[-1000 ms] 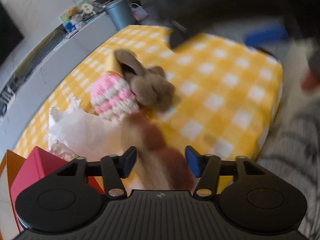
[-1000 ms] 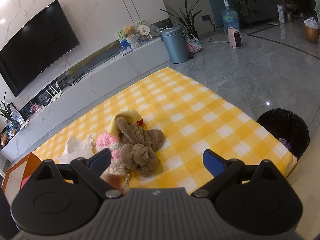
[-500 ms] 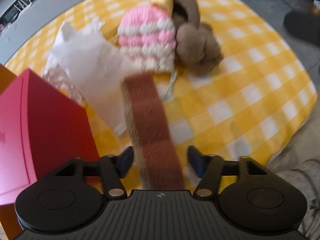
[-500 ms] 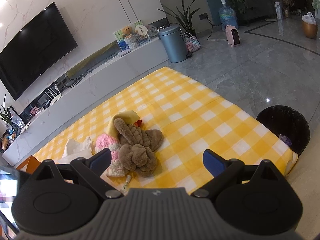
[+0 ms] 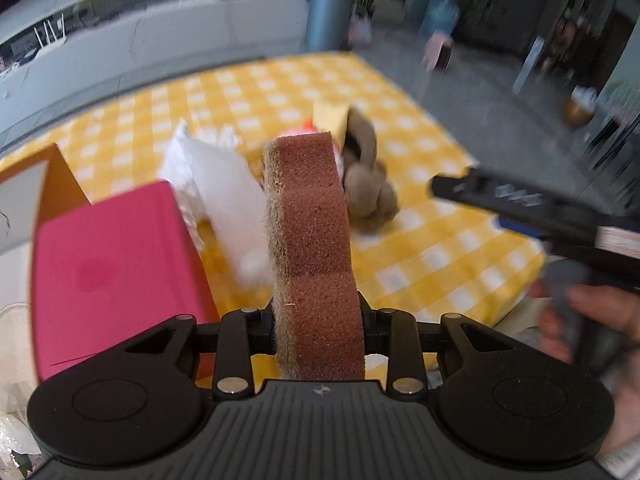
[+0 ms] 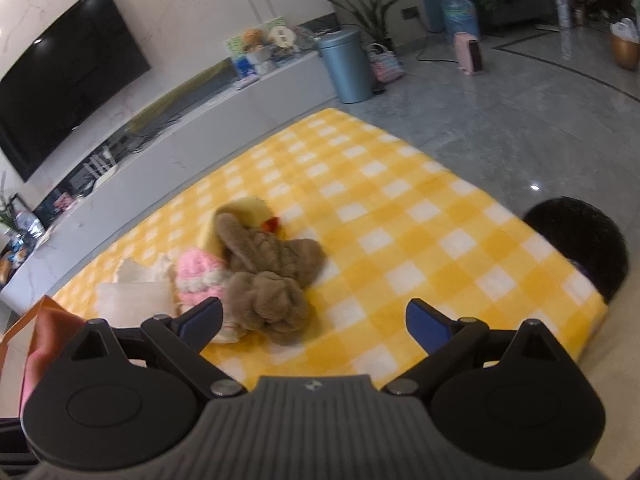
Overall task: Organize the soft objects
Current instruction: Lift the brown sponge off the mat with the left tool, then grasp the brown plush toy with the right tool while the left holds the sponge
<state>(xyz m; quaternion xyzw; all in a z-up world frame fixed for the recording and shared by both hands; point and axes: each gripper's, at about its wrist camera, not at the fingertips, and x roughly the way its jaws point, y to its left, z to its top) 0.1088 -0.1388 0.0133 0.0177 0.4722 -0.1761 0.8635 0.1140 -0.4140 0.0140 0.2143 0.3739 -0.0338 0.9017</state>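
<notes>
**Clerk:** Two grippers on the list. Left gripper [image 5: 319, 330], low centre of its own view: jaws closing on a brown sponge [image 5: 314, 248], pressed from both sides and standing on edge, its fibrous scouring layer facing frame left.

**Checker:** And outward from it?

**Clerk:** Pink box [image 5: 108, 272], left of the sponge; white tissue [image 5: 224, 188] just behind it; brown plush toy [image 5: 366, 184], right of centre; all on the yellow checked cloth [image 5: 420, 240]. Right edge: a hand [image 5: 580, 320] on the other tool's handle.

**Checker:** Right gripper?

**Clerk:** Right gripper [image 6: 314, 320], jaws spread wide, nothing between them, above the near edge of the cloth. Beyond: the plush toy, centre; pink knitted item [image 6: 198, 276] touching its left side; yellow soft piece [image 6: 248, 212] behind both. Black bin [image 6: 580, 248], right edge, on the floor beside the cloth.
</notes>
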